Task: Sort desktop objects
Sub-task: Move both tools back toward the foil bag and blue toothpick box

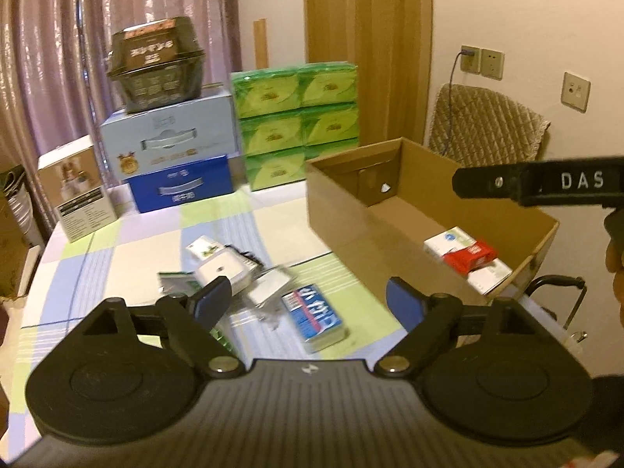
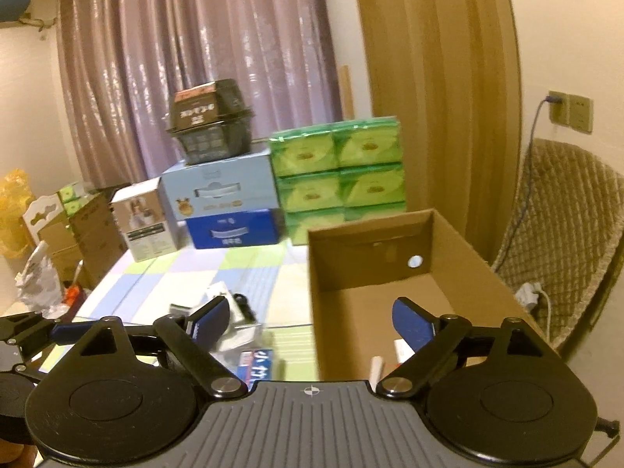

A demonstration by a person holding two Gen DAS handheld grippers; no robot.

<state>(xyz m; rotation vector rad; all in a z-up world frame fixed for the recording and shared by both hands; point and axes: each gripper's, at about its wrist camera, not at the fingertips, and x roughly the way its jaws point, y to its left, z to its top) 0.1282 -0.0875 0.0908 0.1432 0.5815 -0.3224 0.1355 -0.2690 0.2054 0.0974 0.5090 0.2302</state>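
Hovering with both tongs wide and empty, our left gripper point(image 1: 308, 300) should drop squarely over the blue packet point(image 1: 315, 318); the cardboard box point(image 1: 339, 210) waits beside it.

Mauve curtains point(image 2: 195, 78), wooden door point(image 2: 436, 89), quilted chair point(image 1: 487, 121)

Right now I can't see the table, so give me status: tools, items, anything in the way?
Left tool open, empty, above the loose pile. Right tool open, empty, at the cardboard box. Red packet already boxed. Nothing in the way.
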